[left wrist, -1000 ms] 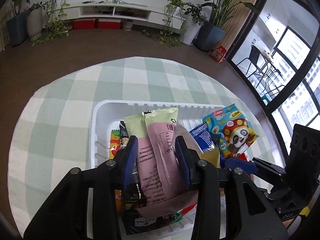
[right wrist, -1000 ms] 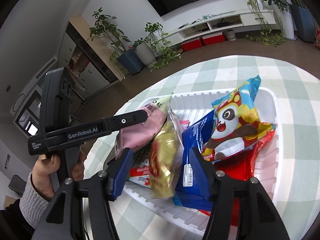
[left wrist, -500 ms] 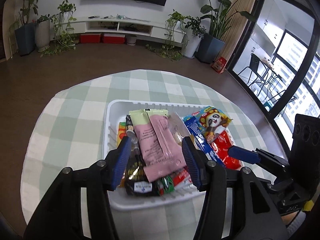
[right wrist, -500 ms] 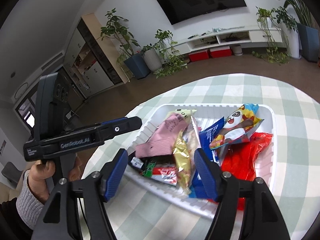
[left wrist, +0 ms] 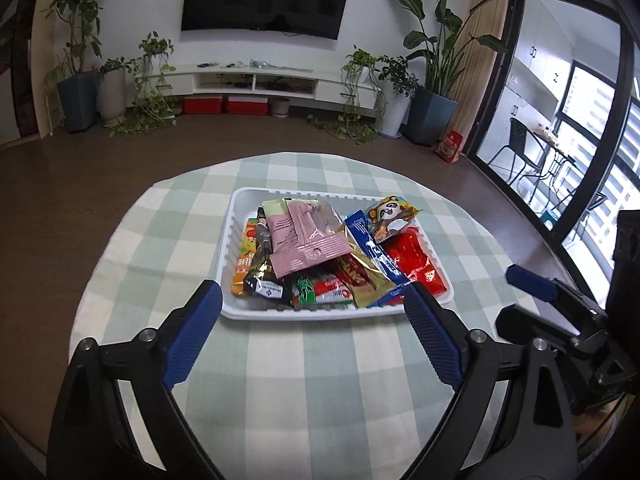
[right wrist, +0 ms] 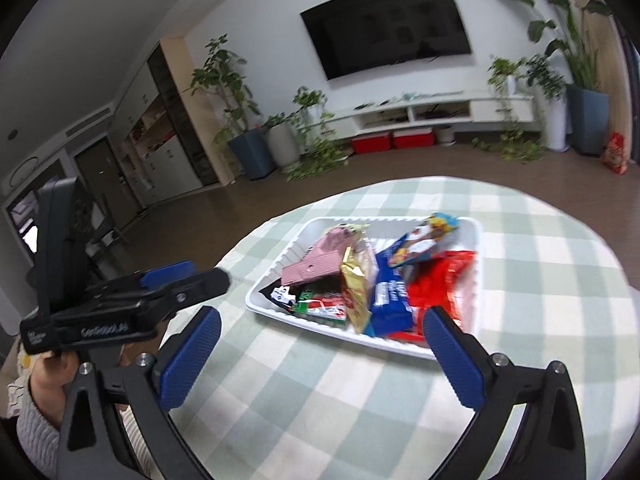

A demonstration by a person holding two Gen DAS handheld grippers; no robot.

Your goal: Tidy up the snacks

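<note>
A: Where are the snacks?

B: Piled in the white ribbed plastic tray [left wrist: 227,240] on the round desk under the green-and-white checked cloth [left wrist: 160,240]. The tray's long axis runs left to right in the left wrist view.

A: And the packets?

B: The pink rectangular wrapper [left wrist: 298,242] lies on top, its length running from the near edge toward the far one. The blue foil stick [left wrist: 370,250] slants beside it; the panda-print bag [left wrist: 390,218] sits at the far right corner.

A: Grippers?

B: The left gripper [left wrist: 312,310] and right gripper [right wrist: 322,330] are opening wide, nothing between the jaws, both on the near side of the tray.
</note>
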